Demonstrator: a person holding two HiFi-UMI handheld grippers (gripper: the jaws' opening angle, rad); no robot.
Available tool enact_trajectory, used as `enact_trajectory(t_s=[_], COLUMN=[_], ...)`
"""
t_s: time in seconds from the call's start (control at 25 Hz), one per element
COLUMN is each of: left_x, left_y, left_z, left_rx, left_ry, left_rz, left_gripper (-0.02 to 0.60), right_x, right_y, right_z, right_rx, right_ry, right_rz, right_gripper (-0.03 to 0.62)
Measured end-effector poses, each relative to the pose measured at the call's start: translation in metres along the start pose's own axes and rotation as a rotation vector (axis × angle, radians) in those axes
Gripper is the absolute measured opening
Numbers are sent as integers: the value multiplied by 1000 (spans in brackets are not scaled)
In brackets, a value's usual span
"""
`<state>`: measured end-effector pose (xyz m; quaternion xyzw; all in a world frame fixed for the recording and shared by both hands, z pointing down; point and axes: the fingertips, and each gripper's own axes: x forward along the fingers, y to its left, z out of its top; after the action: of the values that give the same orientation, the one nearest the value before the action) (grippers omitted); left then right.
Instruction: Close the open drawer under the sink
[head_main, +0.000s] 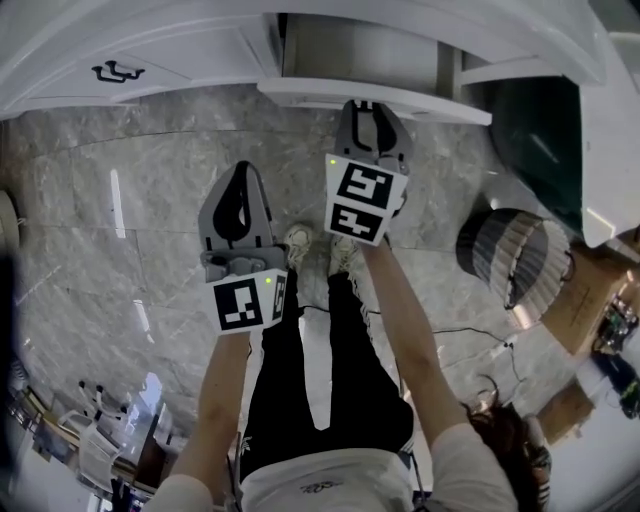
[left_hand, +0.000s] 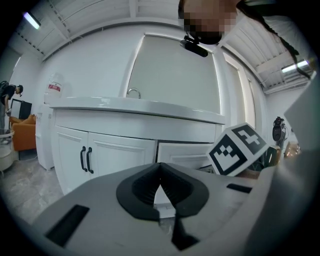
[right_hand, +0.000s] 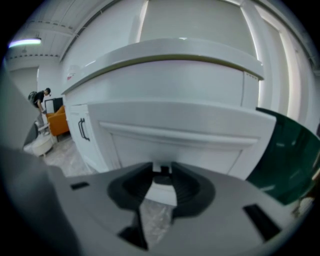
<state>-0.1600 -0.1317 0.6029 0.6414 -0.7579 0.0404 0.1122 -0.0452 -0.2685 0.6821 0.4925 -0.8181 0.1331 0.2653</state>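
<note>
- We find the drawer (head_main: 372, 96), top centre of the head view, open; closing it remains.
- Our right tongs (right_hand: 161, 171), narrowly parted and empty, face its front; our left tongs (left_hand: 160, 166) are pinched together, empty.

Polished grey stone-look floor (head_main: 150, 160), smooth satin-white painted drawer (head_main: 370, 100), matt black handles (left_hand: 86, 160).

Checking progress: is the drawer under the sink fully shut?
No, in the head view the drawer sticks out well beyond the front of the cabinet.
</note>
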Motion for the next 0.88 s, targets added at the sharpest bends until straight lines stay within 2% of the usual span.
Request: enact_trajectory(t_s=[0.12, 0.24, 0.36, 0.56, 0.88], left_x=[4, 0, 2, 1, -3], left_y=[10, 35, 52, 54, 55], left_z=[0, 7, 13, 15, 15], left_rx=[60, 26, 45, 47, 34], left_ry=[4, -3, -17, -17, -4], left_rz=[11, 57, 79, 87, 89], left_gripper=[20, 20, 20, 20, 20], right_x=[24, 27, 28, 46, 65], right_y=[0, 1, 2, -6, -12], right_z=[31, 32, 33, 34, 38], right_rx=[6, -44, -56, -47, -37], right_ry=[-16, -11, -18, 2, 31], right_rz=[-9, -29, -31, -3, -14], right_gripper=[138, 138, 138, 138, 138])
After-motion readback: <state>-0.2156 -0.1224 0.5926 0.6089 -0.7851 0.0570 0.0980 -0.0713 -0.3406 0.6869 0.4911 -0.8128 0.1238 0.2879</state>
